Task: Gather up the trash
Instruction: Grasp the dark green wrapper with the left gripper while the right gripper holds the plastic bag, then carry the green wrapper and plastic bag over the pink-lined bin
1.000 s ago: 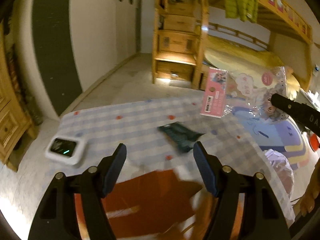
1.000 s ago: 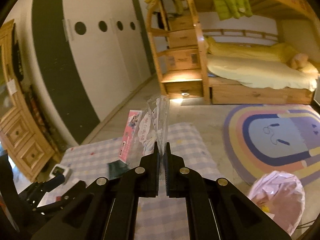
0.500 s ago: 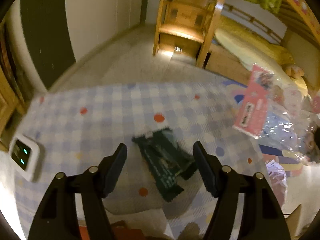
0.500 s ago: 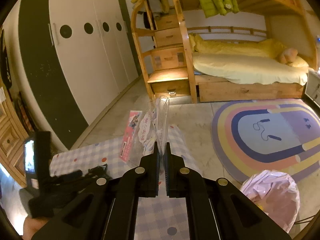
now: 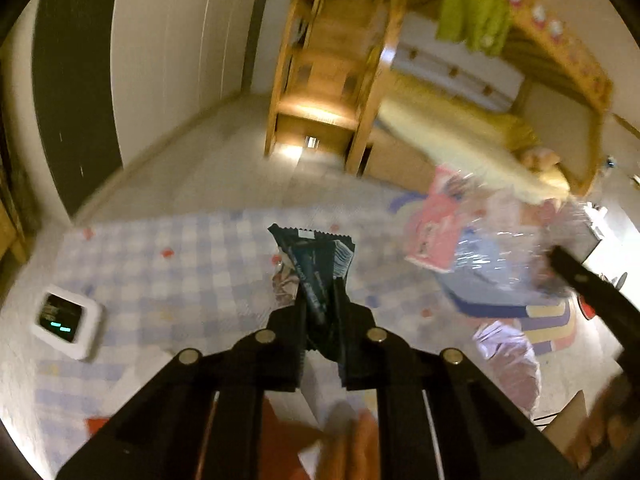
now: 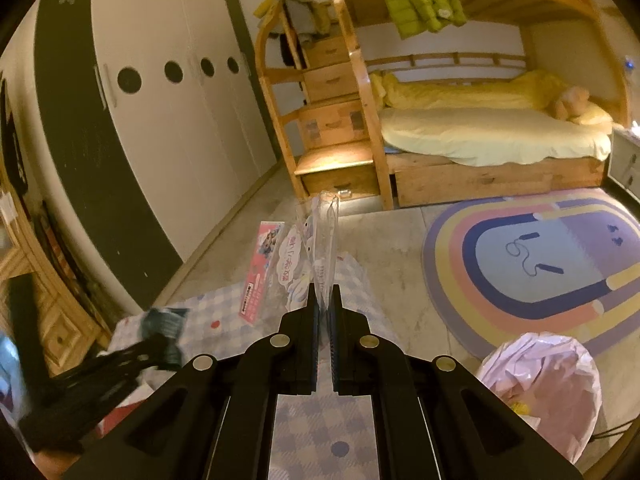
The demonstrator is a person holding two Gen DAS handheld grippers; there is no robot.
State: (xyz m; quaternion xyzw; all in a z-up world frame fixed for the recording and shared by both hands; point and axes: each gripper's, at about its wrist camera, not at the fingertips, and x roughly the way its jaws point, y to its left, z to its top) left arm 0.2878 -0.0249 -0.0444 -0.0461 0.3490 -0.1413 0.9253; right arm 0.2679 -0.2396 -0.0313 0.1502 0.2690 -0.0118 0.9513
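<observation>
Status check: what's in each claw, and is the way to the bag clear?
Left claw closing on dark wrapper. Right claw shut on clear packet. Pink bag on floor, path looks clear.

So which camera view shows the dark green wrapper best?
The left wrist view: the dark green wrapper stands centred in the closing left gripper, its crimped top edge sharp. The right wrist view shows only a blurred bit of it at the left.
</observation>
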